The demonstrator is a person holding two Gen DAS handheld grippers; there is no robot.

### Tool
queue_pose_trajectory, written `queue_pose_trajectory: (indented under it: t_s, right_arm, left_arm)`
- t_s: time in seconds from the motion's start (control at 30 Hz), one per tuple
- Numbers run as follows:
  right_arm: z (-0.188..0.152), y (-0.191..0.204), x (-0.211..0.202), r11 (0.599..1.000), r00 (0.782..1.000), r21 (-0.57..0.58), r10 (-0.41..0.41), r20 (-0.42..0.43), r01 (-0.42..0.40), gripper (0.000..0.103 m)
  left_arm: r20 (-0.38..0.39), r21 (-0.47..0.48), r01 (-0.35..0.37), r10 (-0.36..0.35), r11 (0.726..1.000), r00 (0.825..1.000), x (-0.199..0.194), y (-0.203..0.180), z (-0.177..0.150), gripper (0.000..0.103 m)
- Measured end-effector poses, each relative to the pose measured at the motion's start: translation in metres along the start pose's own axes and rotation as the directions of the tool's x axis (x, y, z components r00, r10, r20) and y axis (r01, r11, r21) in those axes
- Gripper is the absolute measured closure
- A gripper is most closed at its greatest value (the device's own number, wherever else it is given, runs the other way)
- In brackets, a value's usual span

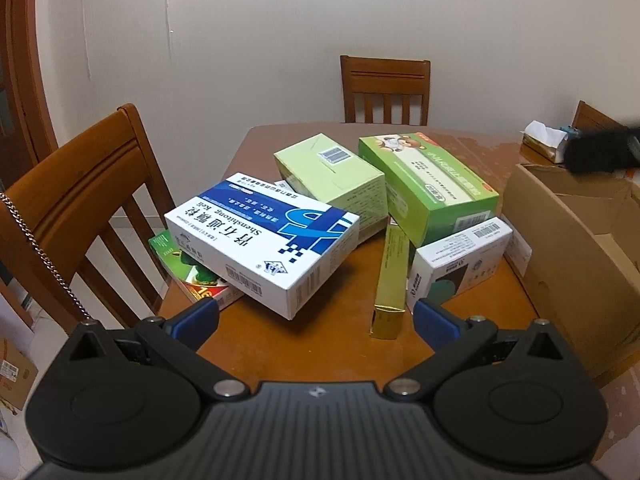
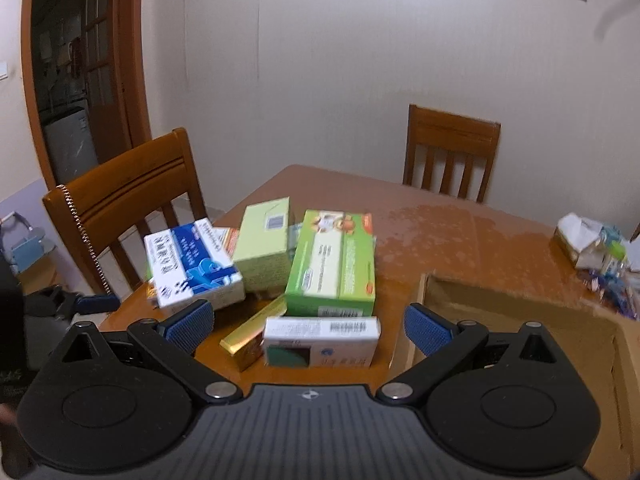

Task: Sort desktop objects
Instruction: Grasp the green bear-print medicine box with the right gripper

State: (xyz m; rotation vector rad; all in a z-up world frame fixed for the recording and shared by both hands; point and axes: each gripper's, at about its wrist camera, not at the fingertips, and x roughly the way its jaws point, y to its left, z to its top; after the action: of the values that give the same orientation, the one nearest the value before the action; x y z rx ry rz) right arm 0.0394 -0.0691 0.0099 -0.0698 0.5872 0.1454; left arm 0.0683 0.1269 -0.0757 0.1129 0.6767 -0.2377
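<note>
Both grippers hang above the near edge of a wooden table [image 1: 340,360] with their jaws spread wide and nothing between them. The left gripper [image 1: 316,322] points at a heap of cartons — the right gripper [image 2: 310,328] sits just short of the same heap, and its view is slightly blurred.

Nearest the left gripper lies a blue and white box [image 1: 260,240], tilted, its low left end resting on a flat green and red box [image 1: 192,276] at the table's left edge. Behind it stands a pale green box [image 1: 332,176] with a barcode sticker on top, and touching that on the right is a bright green box [image 1: 432,188] with a cartoon bear printed on it. A long gold box [image 1: 390,280] lies on the tabletop pointing away from the camera, between the blue and white box and a small white box [image 1: 456,260], which leans against the front of the bright green one.

To the right of the heap, an open cardboard carton [image 1: 560,240] stands on the table, flaps up; what it holds cannot be made out. A tissue box [image 2: 580,240] and some small clutter sit at the far right edge. Wooden chairs — one [image 1: 80,208] at the left side, another [image 1: 386,88] at the far end — stand around the table
</note>
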Motion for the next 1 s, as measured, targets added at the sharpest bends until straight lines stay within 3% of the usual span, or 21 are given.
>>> queue_pose_trajectory:
  t_s: [0.1,0.2,0.33,0.5,0.67,1.0]
  right_arm:
    - [0.023,-0.005,0.020,1.000,0.999,0.007,0.000,0.034,0.000,0.000]
    - [0.050,-0.014,0.058,0.999,1.000,0.044,-0.003,0.016,0.003,0.000]
    - [0.066,-0.018,0.123,0.997,0.993,0.071,-0.029,-0.112,0.037,0.000]
    - [0.065,-0.022,0.184,0.994,0.959,0.056,-0.072,-0.273,0.091,0.000]
    - [0.059,-0.023,0.206,0.994,0.935,0.026,-0.089,-0.344,0.104,0.000]
    - [0.047,-0.017,0.201,0.998,0.910,-0.009,-0.066,-0.409,0.069,0.000]
  left_arm:
    - [0.009,-0.004,-0.007,0.007,1.000,1.000,0.000,0.003,-0.001,0.000]
    - [0.013,-0.007,-0.016,0.016,1.000,1.000,-0.001,0.005,-0.004,0.000]
    - [0.017,-0.015,-0.011,0.011,1.000,1.000,-0.003,0.008,-0.007,0.000]
    - [0.014,-0.009,0.009,-0.008,1.000,1.000,-0.003,0.013,-0.013,0.000]
    - [0.019,0.009,0.013,-0.013,1.000,1.000,0.001,0.016,-0.015,0.000]
    - [0.032,-0.029,0.032,-0.031,0.999,0.999,0.012,0.021,-0.014,0.000]
